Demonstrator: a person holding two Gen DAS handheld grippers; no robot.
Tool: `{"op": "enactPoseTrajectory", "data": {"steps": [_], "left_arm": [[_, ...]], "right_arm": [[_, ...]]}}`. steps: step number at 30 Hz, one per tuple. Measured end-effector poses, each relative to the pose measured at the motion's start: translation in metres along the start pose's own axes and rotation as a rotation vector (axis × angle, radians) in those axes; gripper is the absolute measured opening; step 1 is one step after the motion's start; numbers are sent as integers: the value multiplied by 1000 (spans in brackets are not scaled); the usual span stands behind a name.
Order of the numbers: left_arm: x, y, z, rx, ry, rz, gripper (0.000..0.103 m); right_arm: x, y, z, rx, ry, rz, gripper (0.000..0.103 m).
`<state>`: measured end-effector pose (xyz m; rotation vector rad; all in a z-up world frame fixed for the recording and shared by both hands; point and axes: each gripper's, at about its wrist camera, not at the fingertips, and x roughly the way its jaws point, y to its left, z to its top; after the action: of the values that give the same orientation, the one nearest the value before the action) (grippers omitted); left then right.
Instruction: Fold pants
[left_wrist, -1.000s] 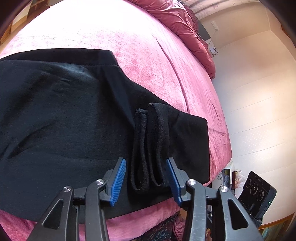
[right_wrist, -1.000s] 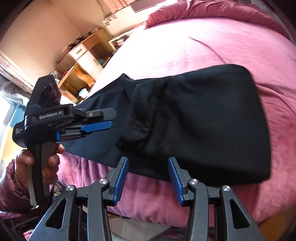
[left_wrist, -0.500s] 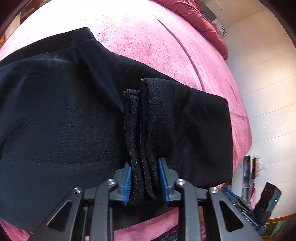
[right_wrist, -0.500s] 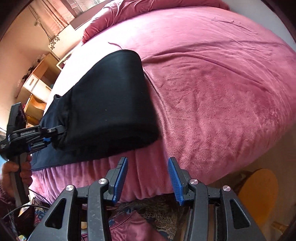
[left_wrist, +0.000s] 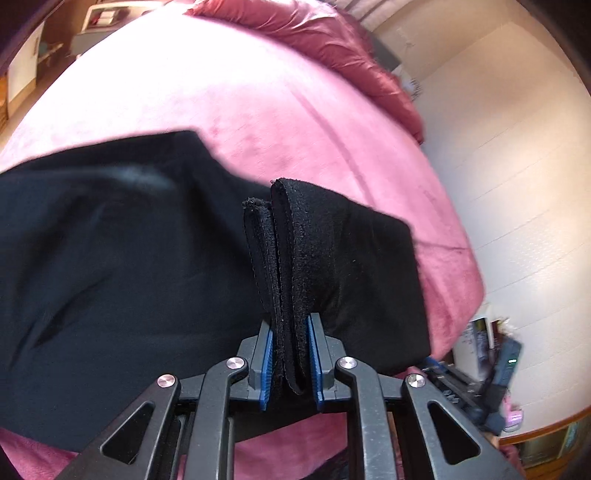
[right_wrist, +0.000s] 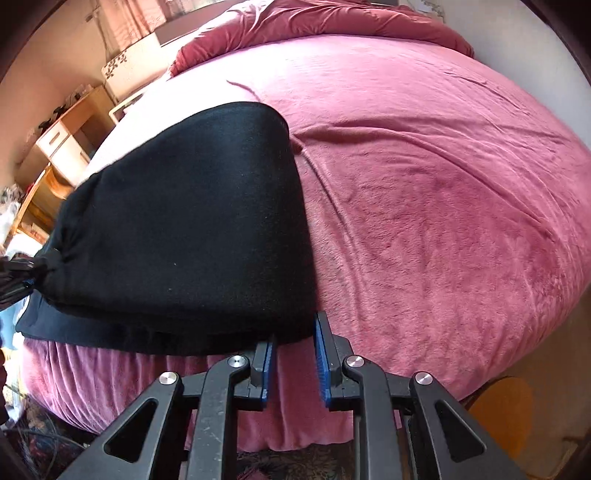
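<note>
Closest to you, your left gripper (left_wrist: 290, 363) has just been closing and now pinches the stacked hems of the black pants (left_wrist: 147, 277) between its blue pads (left_wrist: 267, 354). Both cuff edges stand up in the bite, so the hold looks sound. Check that every layer is caught before you lift, because a hem that slips free will likely drag and spoil the fold.

Your right gripper (right_wrist: 293, 363) has also just been closing. Its jaws stand narrow, yet a gap shows between the pads (right_wrist: 267, 369), and only pink cover is visible through it. The near corner of the folded pants (right_wrist: 184, 229) sits just at the fingertips, touching or almost touching the right-hand finger. I judge that nothing is gripped there. If you mean to take that corner, spread the claw again, push it further over the fabric, then clamp across the full thickness.

The pants lie along the near edge of the bed (right_wrist: 443, 203), folded once at least, with a thinner layer poking out beneath on the left. The left gripper (right_wrist: 16, 267) shows there only as a dark blur at the frame edge.

Once both ends are held, I would raise them together and level, carrying them across in one sweep so the fold line lands straight. Keep the cloth taut between your hands but not stretched.

Farther off, the bunched quilt (right_wrist: 332, 22) lies at the head of the bed, well apart from your work.
</note>
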<state>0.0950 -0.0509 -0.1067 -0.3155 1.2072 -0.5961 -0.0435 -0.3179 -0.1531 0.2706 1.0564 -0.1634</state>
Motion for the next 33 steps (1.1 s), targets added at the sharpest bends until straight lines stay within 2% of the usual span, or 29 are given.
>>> {"op": "enactPoseTrajectory", "data": {"steps": [2, 3, 4, 8, 11, 13, 16, 19, 22, 23, 26, 30, 33], "left_arm": [[12, 10, -6, 0, 34, 54, 17], [16, 13, -8, -6, 42, 56, 17], [17, 15, -9, -8, 43, 41, 17], [9, 21, 1, -50, 26, -18, 29], [-1, 43, 13, -142, -5, -87, 37], [-4, 51, 21, -188, -20, -108, 43], [0, 54, 32, -205, -12, -98, 45], [8, 49, 40, -189, 5, -56, 45], [17, 41, 49, -140, 16, 9, 38], [18, 38, 49, -108, 15, 21, 25], [13, 32, 49, -49, -17, 56, 15], [20, 28, 47, -14, -19, 109, 14], [36, 19, 30, 1, -18, 137, 14]], "right_arm": [[1, 2, 0, -12, 4, -7, 20], [2, 1, 0, -10, 6, -9, 20], [4, 0, 0, -5, 11, -9, 20], [5, -5, -2, 20, 22, 4, 23], [4, -6, -1, 11, 41, 1, 25], [-2, -7, 0, -13, 43, -17, 28], [-18, -10, 2, -35, 26, -51, 32], [-41, -14, 10, -34, -32, -73, 36], [-58, -4, 25, -43, -98, -72, 39], [-60, 1, 30, -52, -113, -66, 39], [-59, 24, 42, -102, -152, -57, 39], [-35, 59, 52, -181, -125, -38, 39], [-10, 83, 43, -238, -46, -70, 40]]}}
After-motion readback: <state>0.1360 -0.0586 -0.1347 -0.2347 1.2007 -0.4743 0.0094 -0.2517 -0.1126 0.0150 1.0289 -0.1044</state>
